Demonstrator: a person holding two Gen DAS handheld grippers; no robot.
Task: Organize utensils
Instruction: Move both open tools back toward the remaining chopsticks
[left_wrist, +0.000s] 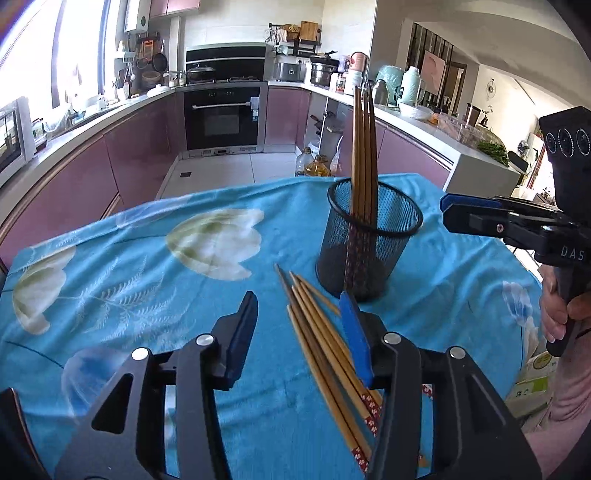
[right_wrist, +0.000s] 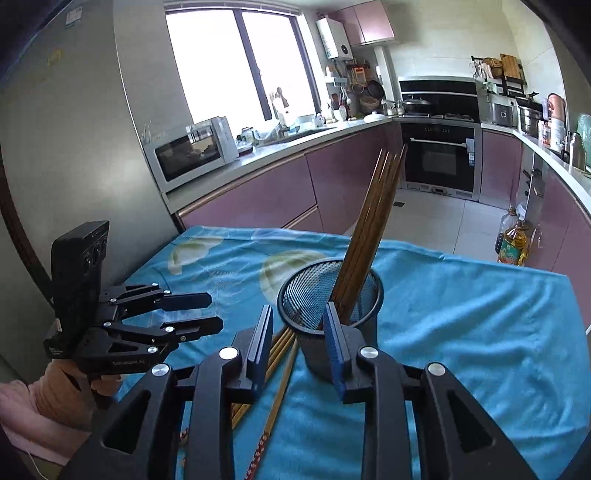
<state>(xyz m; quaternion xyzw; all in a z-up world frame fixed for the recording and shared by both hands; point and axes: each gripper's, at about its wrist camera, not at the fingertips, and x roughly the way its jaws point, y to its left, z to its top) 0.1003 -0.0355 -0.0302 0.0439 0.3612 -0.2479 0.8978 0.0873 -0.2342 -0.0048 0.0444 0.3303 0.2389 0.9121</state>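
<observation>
A black mesh cup (left_wrist: 371, 240) stands on the blue cloth and holds several brown chopsticks (left_wrist: 364, 147) upright. More loose chopsticks (left_wrist: 325, 350) lie in a bundle on the cloth in front of the cup. My left gripper (left_wrist: 299, 306) is open and empty, its jaws straddling the bundle just above it. My right gripper (right_wrist: 299, 325) is open and empty, hovering just in front of the cup (right_wrist: 328, 295), with loose chopsticks (right_wrist: 280, 369) below it. The right gripper also shows in the left wrist view (left_wrist: 480, 214), and the left gripper in the right wrist view (right_wrist: 207, 310).
The table carries a blue flowered cloth (left_wrist: 166, 277). Its far edge drops to the kitchen floor, where oil bottles (left_wrist: 314, 164) stand. Purple cabinets, an oven (left_wrist: 221, 118) and a microwave (right_wrist: 192, 151) lie beyond. The person's hand (left_wrist: 557, 306) is at right.
</observation>
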